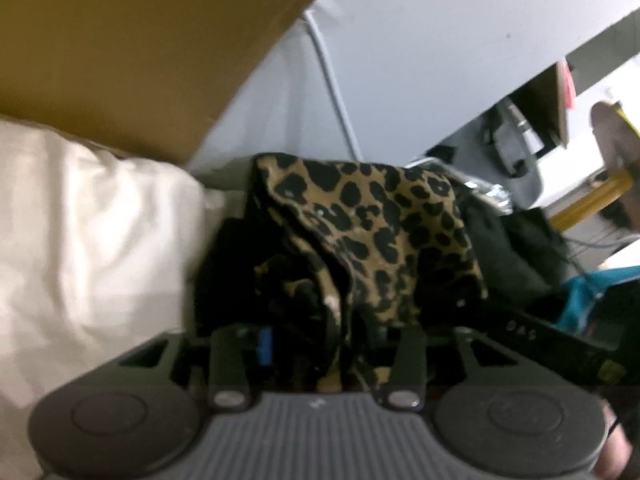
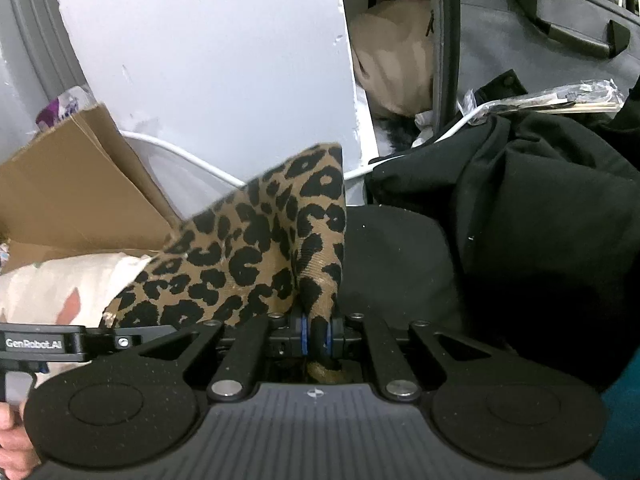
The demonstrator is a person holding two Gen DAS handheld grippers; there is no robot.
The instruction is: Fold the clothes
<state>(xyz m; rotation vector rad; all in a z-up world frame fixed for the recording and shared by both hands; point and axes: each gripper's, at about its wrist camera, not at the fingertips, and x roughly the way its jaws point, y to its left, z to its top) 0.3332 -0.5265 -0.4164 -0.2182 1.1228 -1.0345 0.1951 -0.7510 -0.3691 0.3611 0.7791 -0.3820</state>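
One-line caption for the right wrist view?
Right tool shut on leopard-print garment, black clothing piled alongside.

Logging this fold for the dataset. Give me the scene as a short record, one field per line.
garment: leopard-print cloth, bunched and lifted, not yet folded
right gripper: shut on a fold of the leopard-print cloth
left gripper: cloth runs between its fingers; blurred, grip unclear
left of garment: cream fabric, cardboard box
right of garment: black clothing
behind: grey wall, grey bag
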